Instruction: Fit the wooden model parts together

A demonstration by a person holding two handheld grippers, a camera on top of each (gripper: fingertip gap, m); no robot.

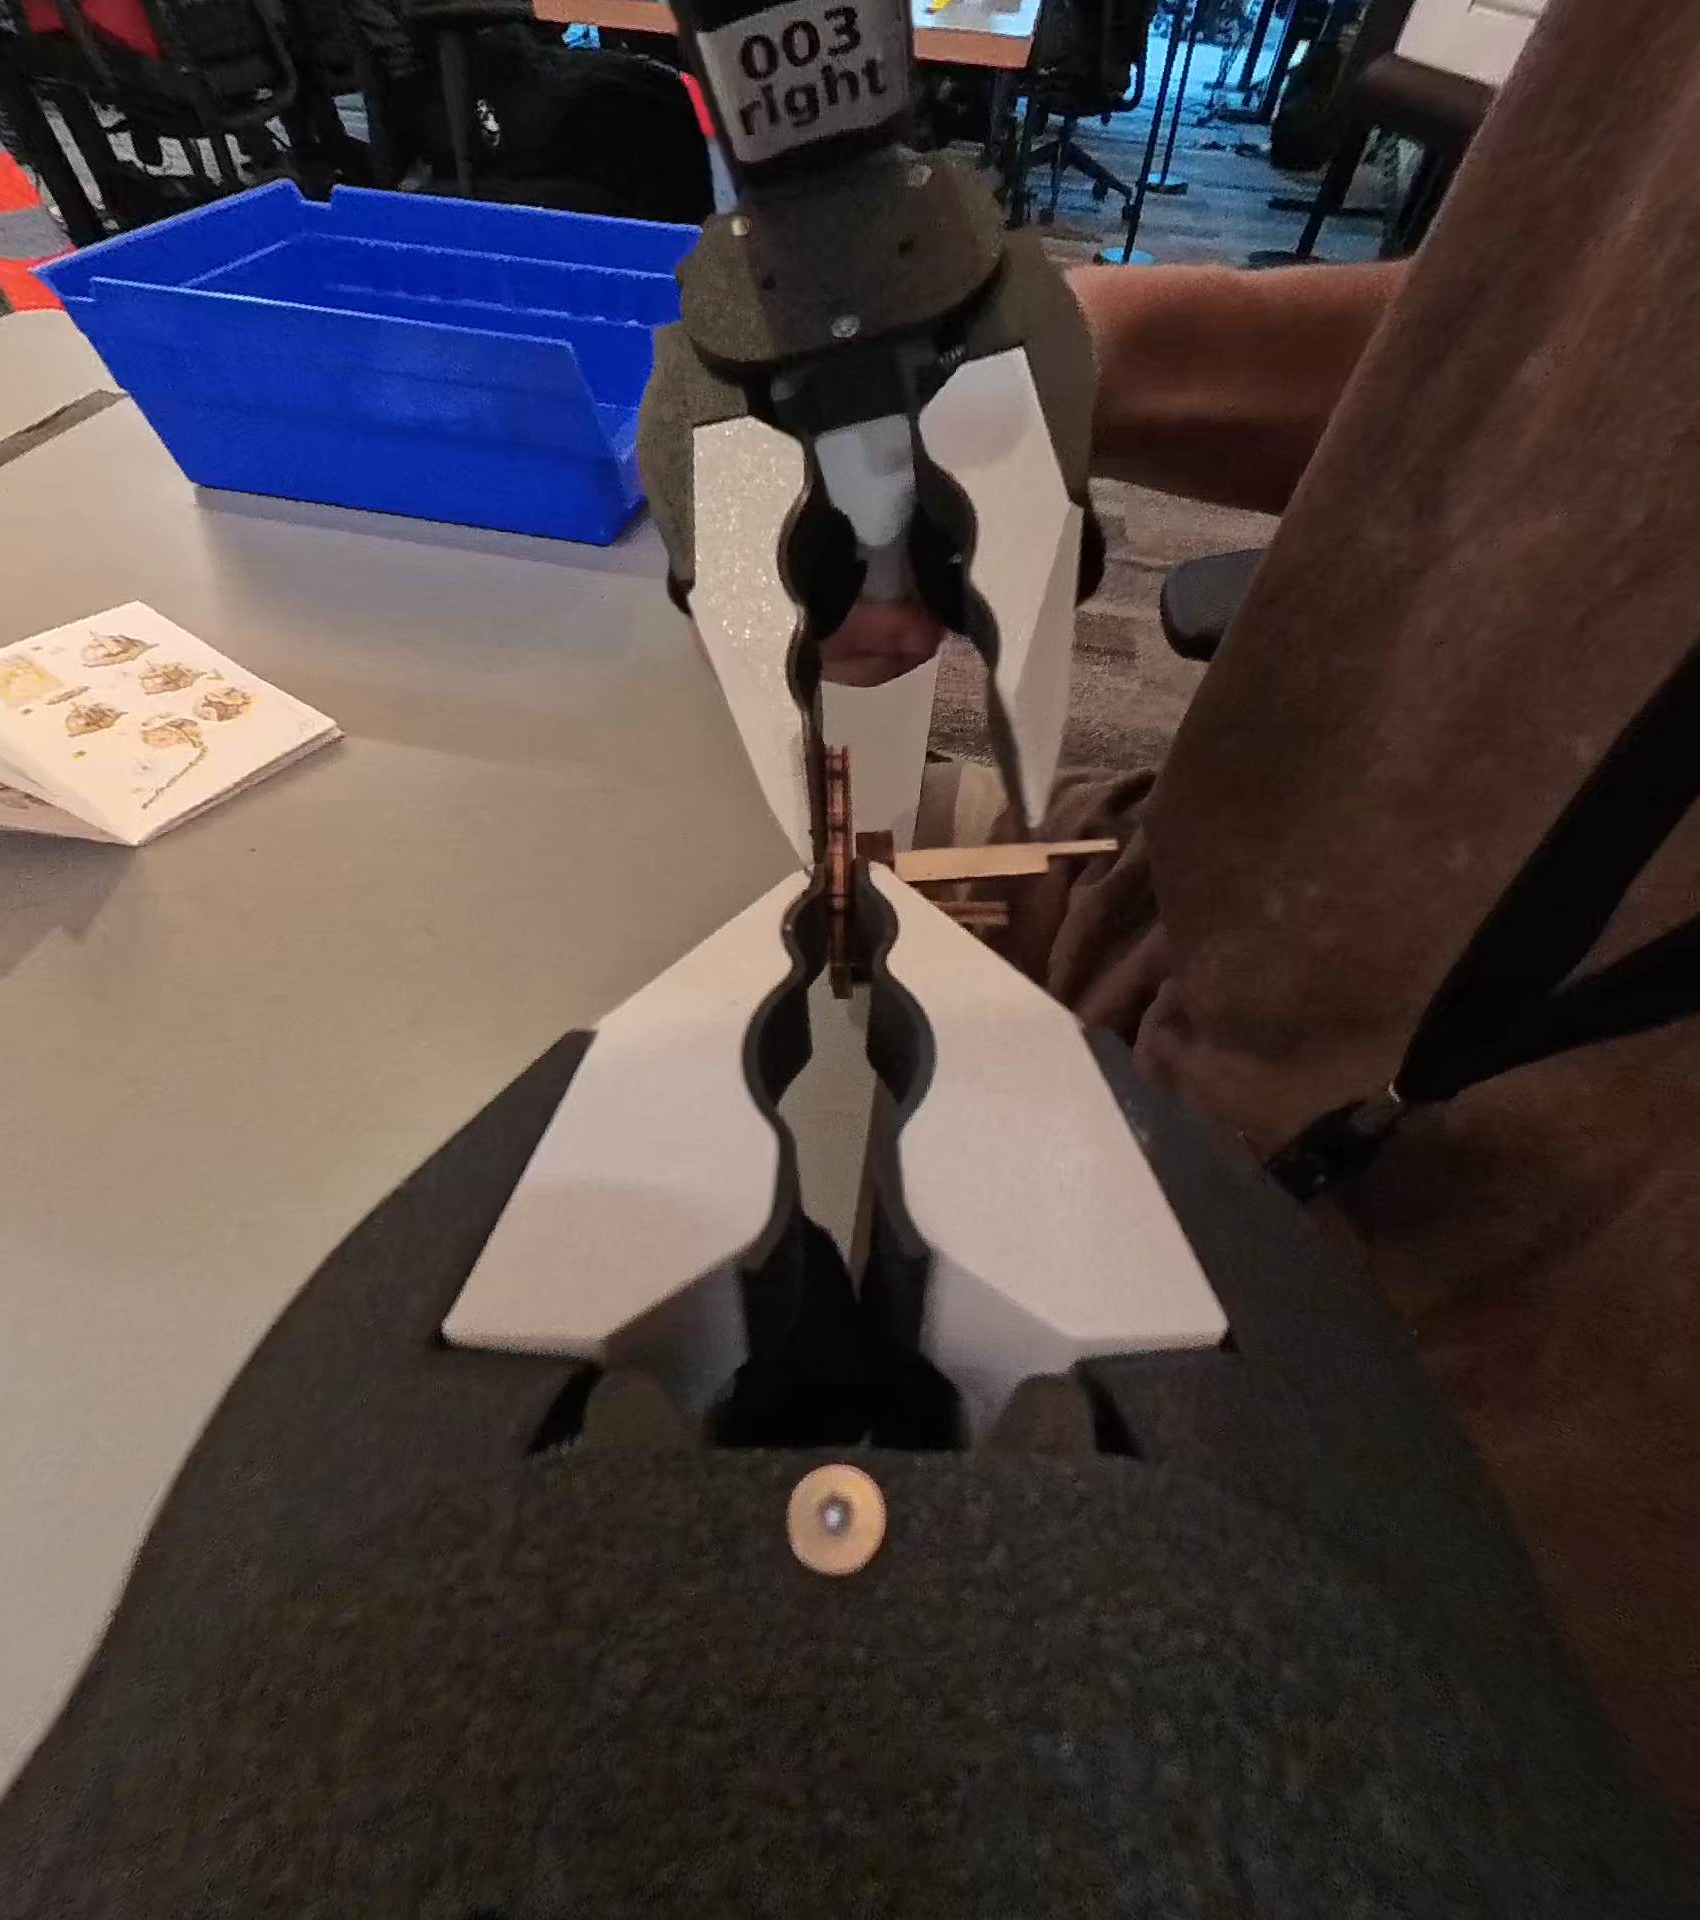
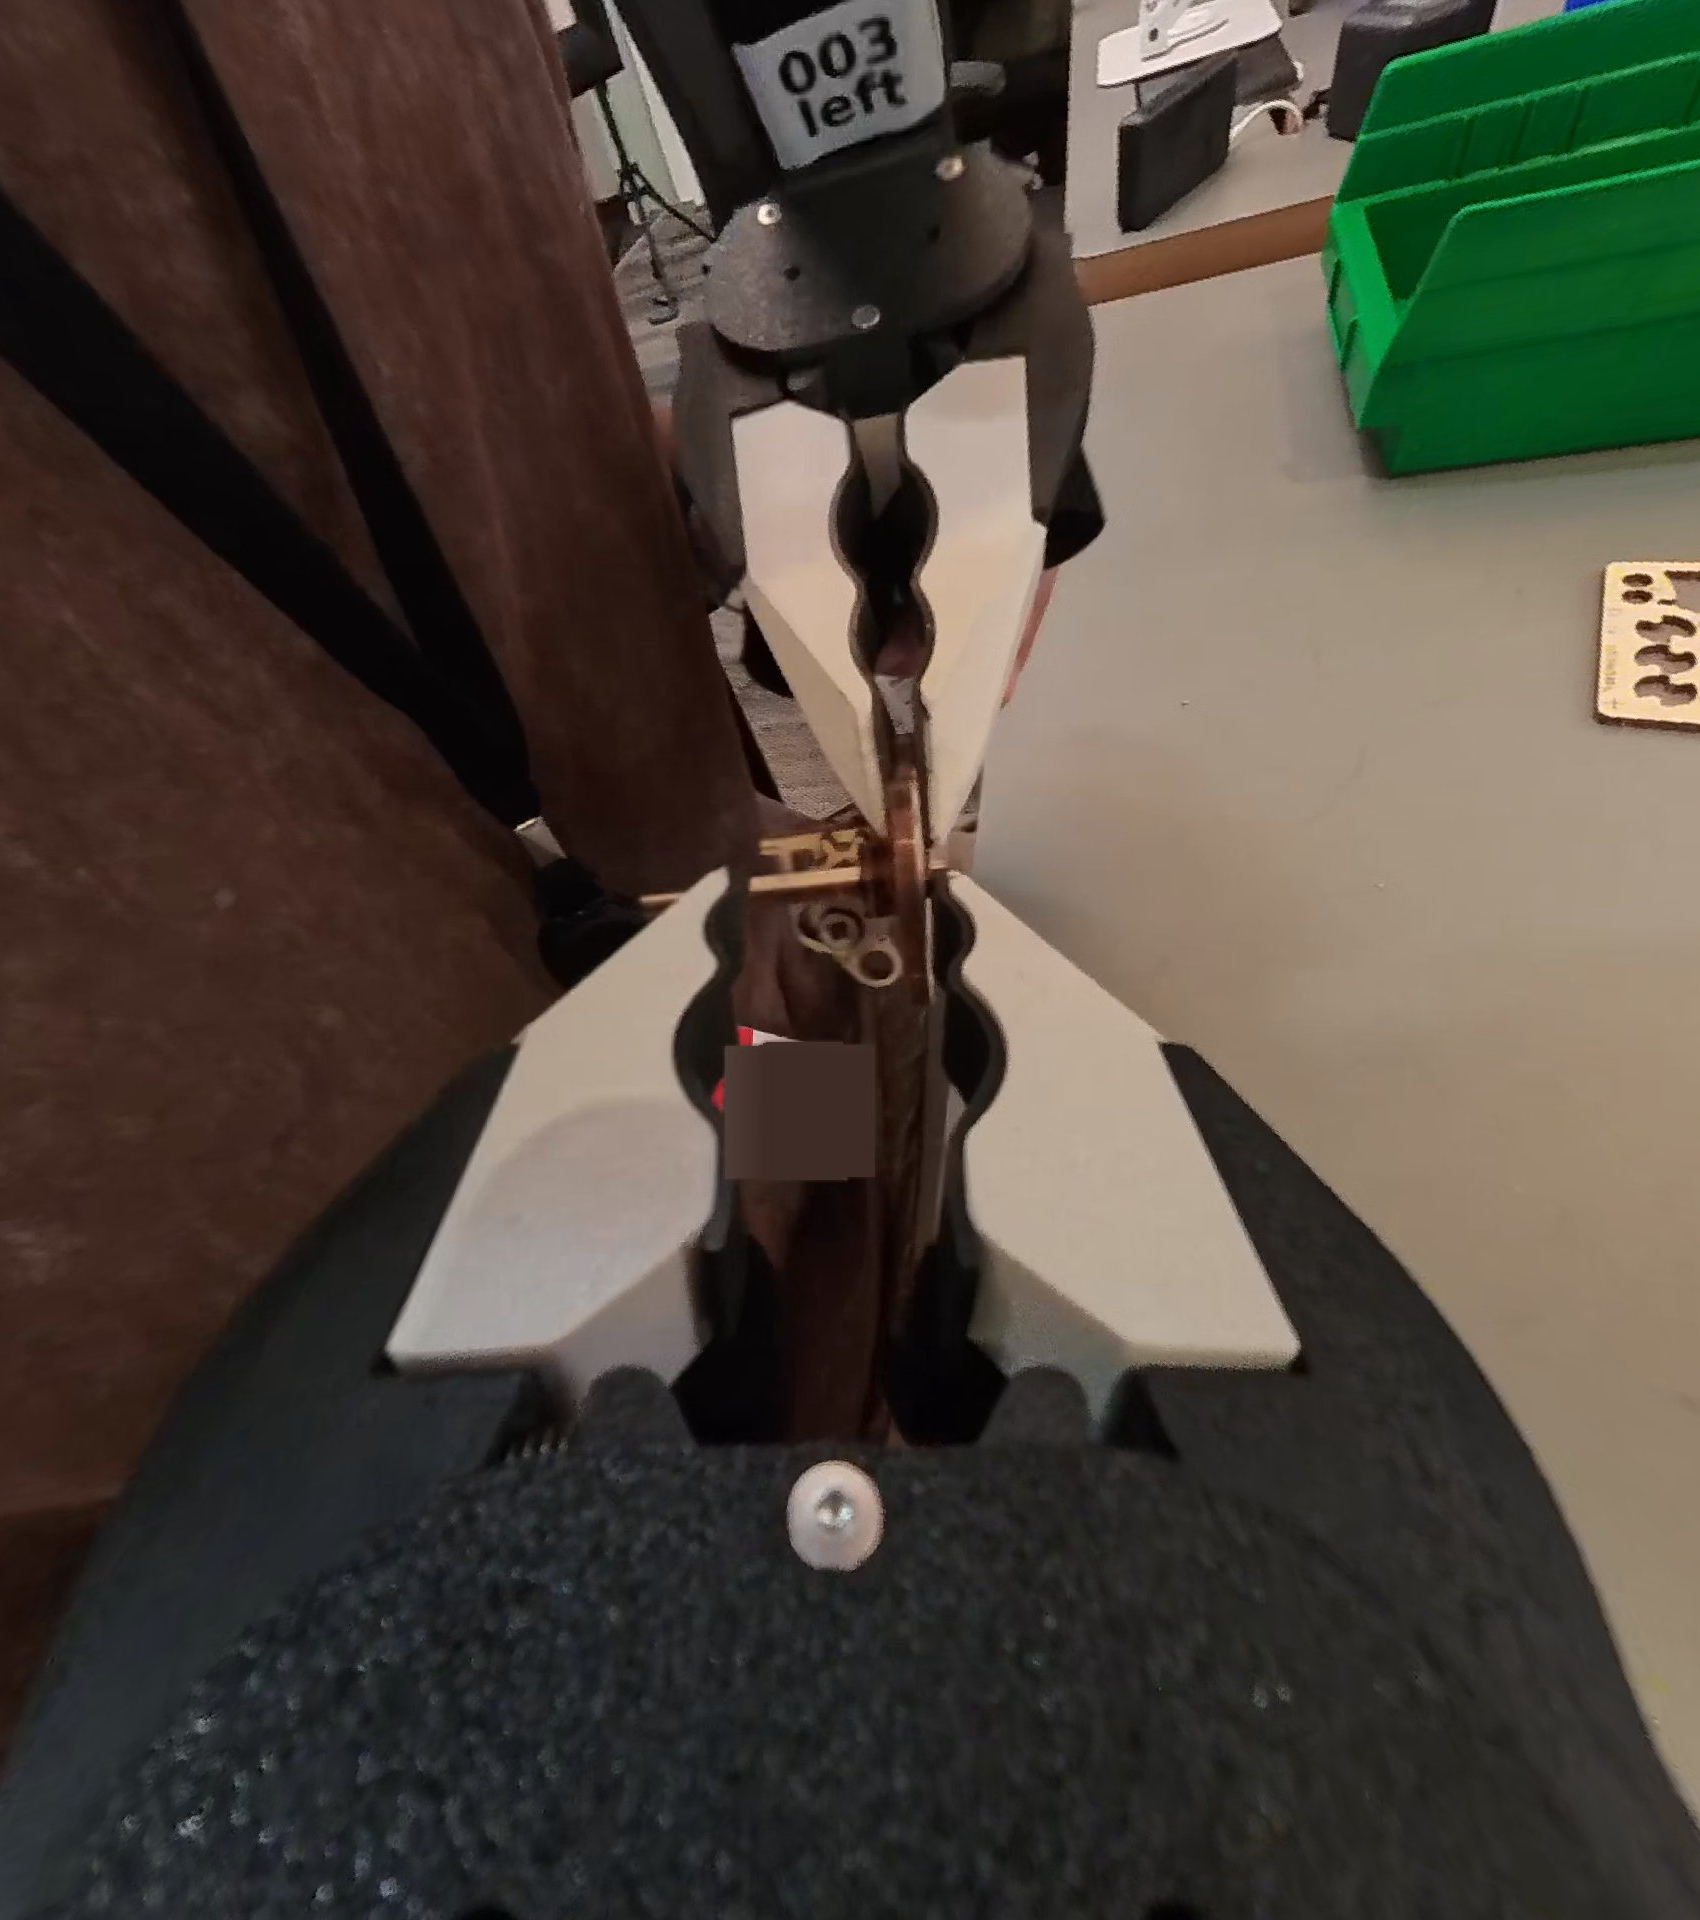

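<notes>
Wood sits pinched edge-on at the tips of the left gripper [image 1: 838, 883], a thin notched wooden part [image 1: 838, 904] held upright. Facing it tip to tip, the right gripper [image 1: 913, 831] stands partly open around the same model [image 2: 830, 894], though whether its fingers touch is hard to tell. Behind lie a booklet [image 1: 139, 717] and a blue bin [image 1: 389, 353].
</notes>
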